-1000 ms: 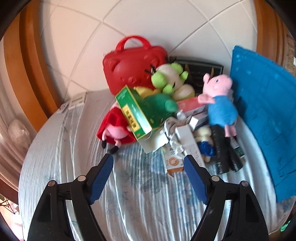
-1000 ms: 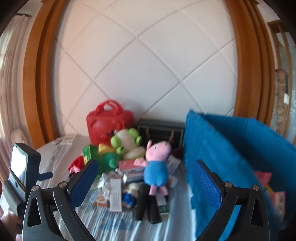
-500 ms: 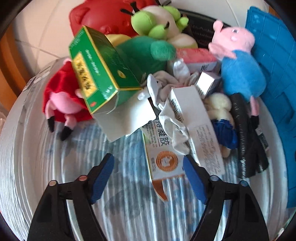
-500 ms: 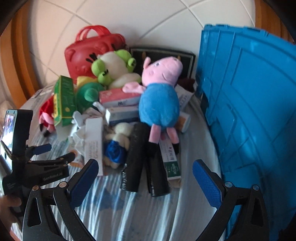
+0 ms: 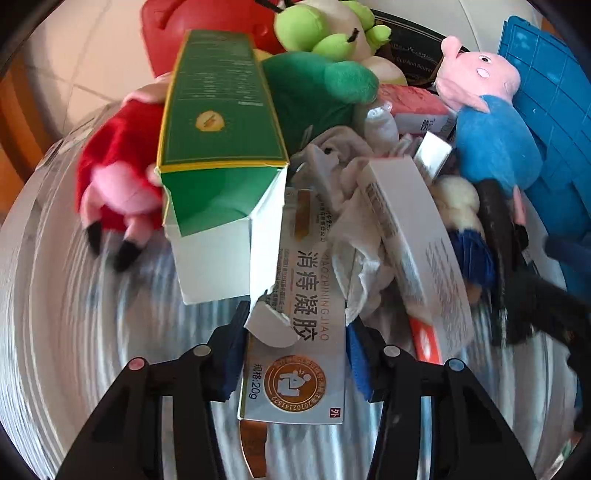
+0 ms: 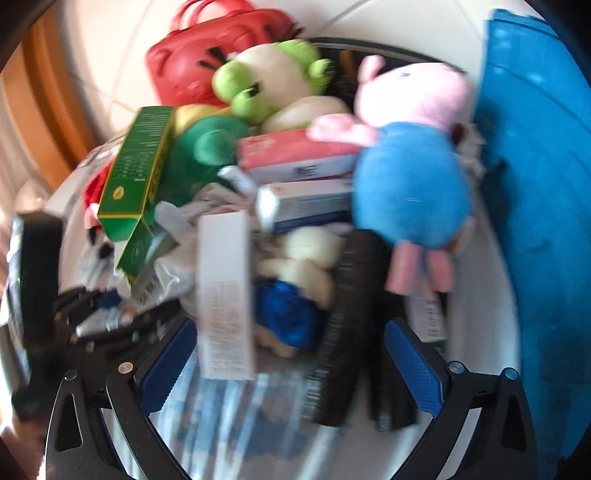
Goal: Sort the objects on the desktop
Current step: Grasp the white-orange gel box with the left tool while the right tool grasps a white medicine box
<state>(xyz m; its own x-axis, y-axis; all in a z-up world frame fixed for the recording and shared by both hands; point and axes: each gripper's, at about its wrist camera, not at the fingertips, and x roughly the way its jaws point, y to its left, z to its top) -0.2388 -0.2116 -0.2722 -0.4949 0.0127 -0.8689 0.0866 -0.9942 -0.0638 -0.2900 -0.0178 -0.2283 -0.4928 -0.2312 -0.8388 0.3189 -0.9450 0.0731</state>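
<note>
Left tool [image 5: 295,350] has both blue pads pressed against the sides of a white ointment box [image 5: 295,354] with a brown round seal, so it is clamped on that box; the box lies flat on the striped cloth [image 5: 92,314] at the front edge of the pile. Right tool [image 6: 291,365] is open, pads wide apart, with nothing between them but the near ends of a long white box [image 6: 225,291] and a black ribbed roll [image 6: 343,332]; contact with either can't be told, that view is blurred. Just left of the ointment box, an open green carton [image 5: 221,147] leans on the pile with its white flap down on the cloth. Crumpled white tissue [image 5: 354,229] sits between the ointment box and the long white box [image 5: 413,251]. Left of the carton is a red plush pig [image 5: 114,181]; behind it a green plush [image 5: 317,88] and a light green frog plush [image 5: 328,33], with a red case [image 5: 207,26] at the back. A pink pig plush in a blue shirt [image 5: 491,129] leans on the right side of the pile, next to a blue crate [image 5: 554,122]. Below it are a small cream and blue plush [image 6: 295,280] and a pink and white box [image 6: 295,155] stacked on another box.
</note>
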